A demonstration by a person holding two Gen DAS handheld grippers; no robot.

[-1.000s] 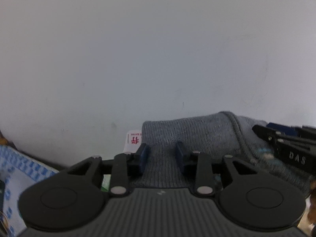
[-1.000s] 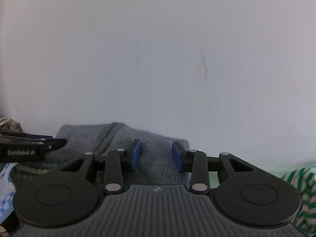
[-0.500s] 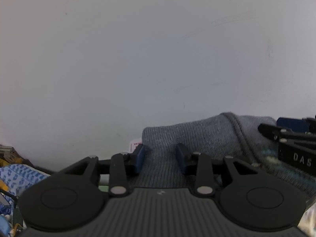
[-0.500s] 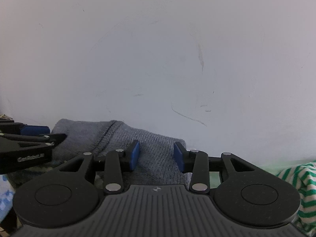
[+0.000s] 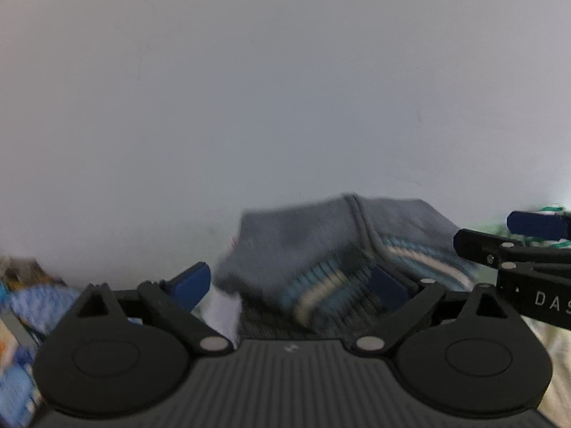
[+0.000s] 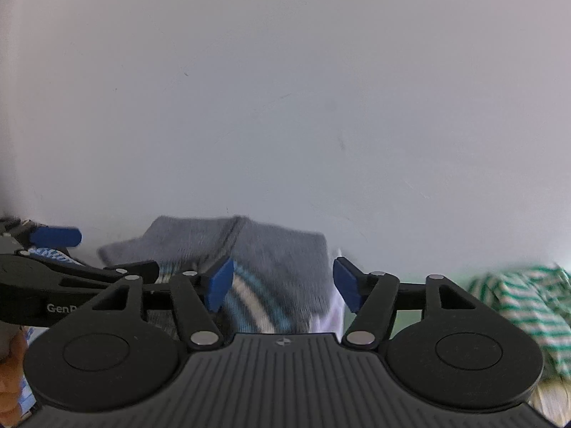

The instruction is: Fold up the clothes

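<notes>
Left wrist view. At the far left edge you have a blurred blue-and-white cloth [image 5: 25, 306]. Your left gripper [image 5: 291, 283] fills the lower centre; its jaws have just been opening and now stand wide, released. The left blue pad [image 5: 189, 283] is clear of the fabric. The right pad [image 5: 387, 283] sits at the sweater's edge; blur prevents telling whether it touches. The grey sweater [image 5: 303, 239] lies folded between and beyond the fingers, centre of frame, on the white table [image 5: 249, 107]. Blue and cream stripes show on its near side. A white tag [image 5: 225, 308] pokes out at its lower left. At the right edge your right gripper [image 5: 528, 239] enters, with green-striped cloth just behind it.

Right wrist view. At the left edge the left gripper [image 6: 57, 246] reaches in, one blue pad uppermost. A hand [image 6: 10, 371] shows at the lower left corner. The sweater [image 6: 249, 246] lies centre, behind the right gripper [image 6: 283, 283], whose jaws have also just been opening and stand apart, released. The sweater's near fold sits between the pads, neither pressing on it. A white tag [image 6: 335, 310] shows by the right pad. A green-striped garment [image 6: 524, 303] lies crumpled at the right edge, well apart from the sweater.
</notes>
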